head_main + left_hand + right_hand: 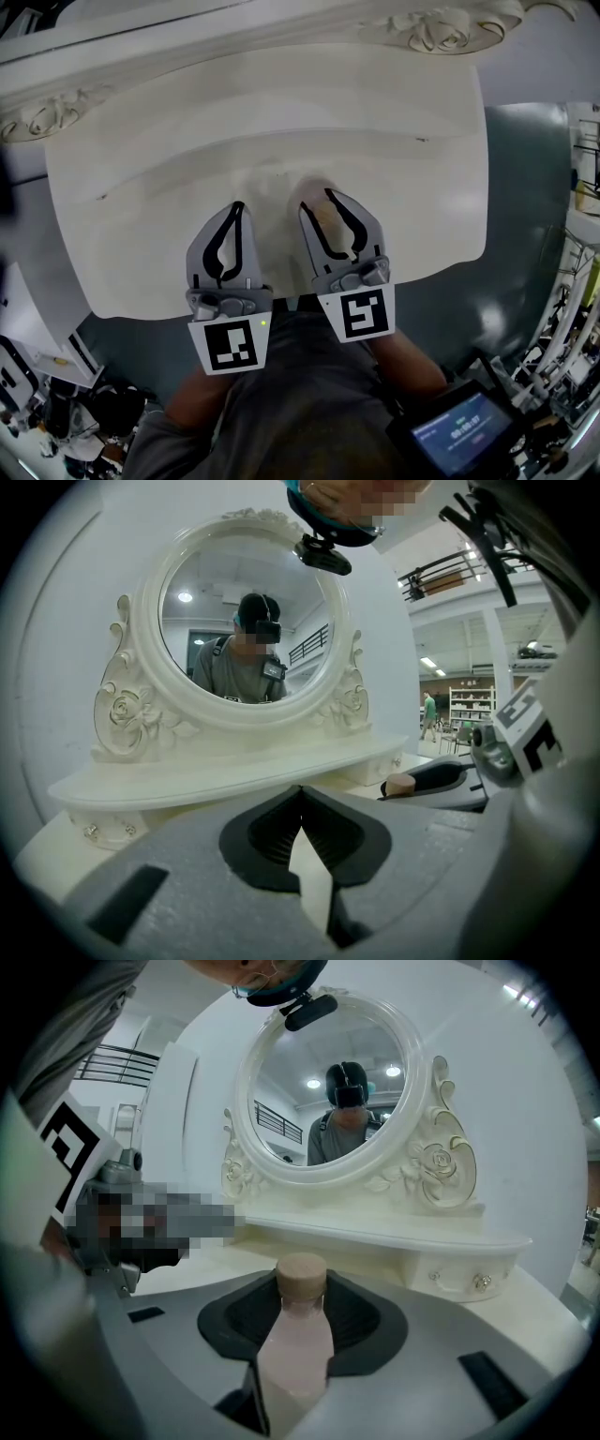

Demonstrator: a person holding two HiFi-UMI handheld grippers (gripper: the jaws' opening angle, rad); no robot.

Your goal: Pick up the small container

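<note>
The small container (302, 1335) is a pale pink bottle with a tan cap. It stands upright between the jaws of my right gripper (302, 1283), whose dark pads press on both of its sides. From the head view, the right gripper (317, 199) is over the near middle of the white vanity table (141, 169), and the container (319, 217) shows only as a tan patch. Whether it rests on the table I cannot tell. My left gripper (236, 206) lies just to its left, shut with nothing in it (301, 789). The container's cap (400, 784) shows at the right of the left gripper view.
A round mirror (328, 1082) in a carved white frame stands at the back of the table above a narrow shelf (394, 1232). Small drawer knobs (483, 1283) sit under the shelf. The table's front edge (281, 305) runs just behind both grippers. A device with a lit screen (464, 431) is at lower right.
</note>
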